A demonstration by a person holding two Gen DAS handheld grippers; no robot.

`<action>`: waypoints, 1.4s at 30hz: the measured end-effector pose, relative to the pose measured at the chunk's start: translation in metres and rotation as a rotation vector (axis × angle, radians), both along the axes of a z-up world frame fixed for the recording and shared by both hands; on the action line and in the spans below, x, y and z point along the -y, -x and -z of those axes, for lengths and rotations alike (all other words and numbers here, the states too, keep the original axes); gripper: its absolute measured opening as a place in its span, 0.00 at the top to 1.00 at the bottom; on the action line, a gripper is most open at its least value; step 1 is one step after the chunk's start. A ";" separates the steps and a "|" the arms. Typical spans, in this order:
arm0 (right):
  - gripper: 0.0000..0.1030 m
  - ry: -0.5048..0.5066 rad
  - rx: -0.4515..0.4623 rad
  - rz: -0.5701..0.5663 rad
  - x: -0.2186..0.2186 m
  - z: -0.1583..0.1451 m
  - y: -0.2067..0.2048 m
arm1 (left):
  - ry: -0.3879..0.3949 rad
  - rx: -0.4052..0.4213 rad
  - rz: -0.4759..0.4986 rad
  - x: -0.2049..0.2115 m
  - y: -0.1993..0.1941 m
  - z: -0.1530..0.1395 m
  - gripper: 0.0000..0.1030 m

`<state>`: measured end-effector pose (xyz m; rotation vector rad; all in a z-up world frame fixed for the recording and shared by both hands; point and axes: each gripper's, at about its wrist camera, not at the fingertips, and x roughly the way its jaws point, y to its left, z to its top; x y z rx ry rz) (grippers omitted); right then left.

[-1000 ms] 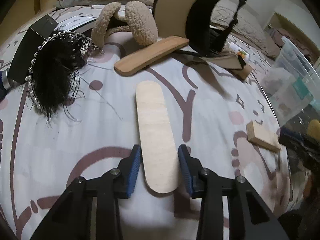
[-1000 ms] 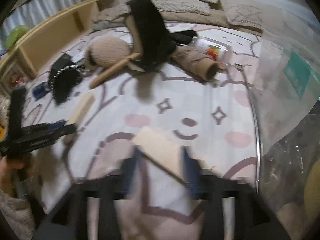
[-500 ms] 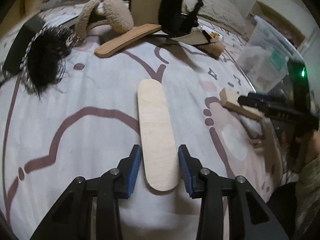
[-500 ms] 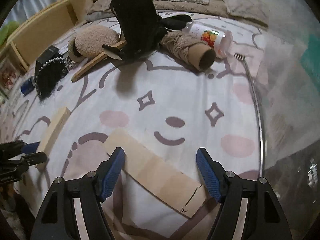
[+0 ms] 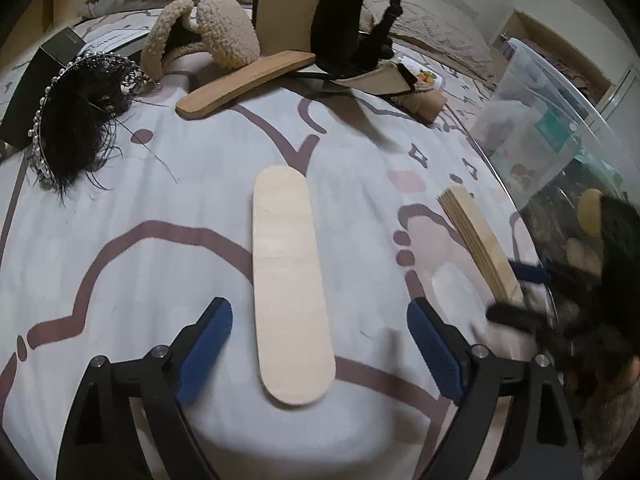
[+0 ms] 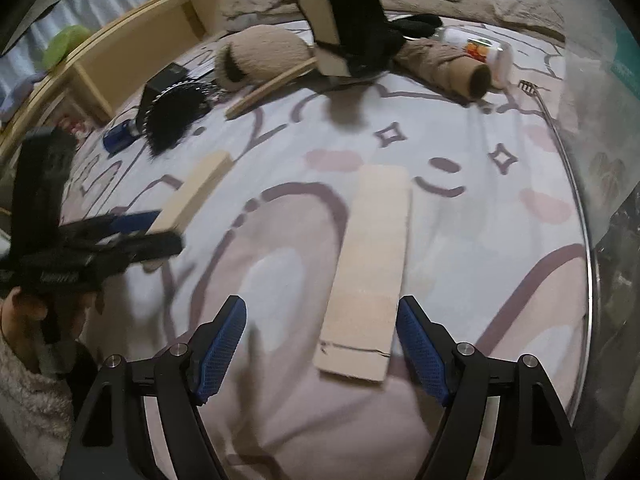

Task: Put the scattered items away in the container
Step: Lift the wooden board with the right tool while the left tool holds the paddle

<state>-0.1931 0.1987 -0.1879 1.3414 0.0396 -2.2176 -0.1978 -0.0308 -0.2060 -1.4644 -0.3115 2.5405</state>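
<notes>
pale wood slat (image 5: 290, 280) | between opening left tool (image 5: 320, 344) pads | untouched

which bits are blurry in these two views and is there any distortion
Left wrist view: the right gripper at the right edge is motion-smeared, while the rounded wooden board is sharp. Right wrist view: the left gripper smears. Both views show fisheye bending and dark corners.

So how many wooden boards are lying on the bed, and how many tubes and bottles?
Wooden boards: 3 (rounded pale board, rectangular board, darker board)
Tubes: 1 (cardboard tube)
Bottles: 1 (white bottle)
Total: 5
</notes>
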 end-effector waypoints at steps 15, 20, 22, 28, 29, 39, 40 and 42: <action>0.00 -0.040 -0.122 0.096 0.019 0.014 -0.005 | 0.263 -0.048 -0.063 -0.019 0.025 0.016 0.00; 0.00 -0.118 -0.163 0.076 0.028 0.019 -0.009 | 0.262 -0.050 -0.061 -0.018 0.025 0.017 0.00; 0.00 -0.137 -0.170 0.057 0.030 0.020 -0.009 | 0.277 -0.056 -0.052 -0.021 0.024 0.018 0.00; 0.00 -0.155 -0.152 0.009 0.031 0.025 -0.003 | 0.282 -0.067 -0.048 -0.023 0.022 0.019 0.00; 0.00 -0.162 -0.143 0.012 0.032 0.026 -0.002 | 0.291 -0.065 -0.047 -0.024 0.022 0.020 0.00; 0.17 -0.104 -0.161 0.087 0.022 0.020 0.011 | 0.262 -0.075 -0.067 -0.020 0.020 0.017 0.02; 0.23 -0.097 -0.169 0.107 0.018 0.018 0.011 | 0.267 -0.079 -0.072 -0.020 0.019 0.016 0.06; 0.48 -0.075 -0.177 0.152 0.008 0.015 0.012 | 0.266 -0.088 -0.075 -0.019 0.017 0.014 0.16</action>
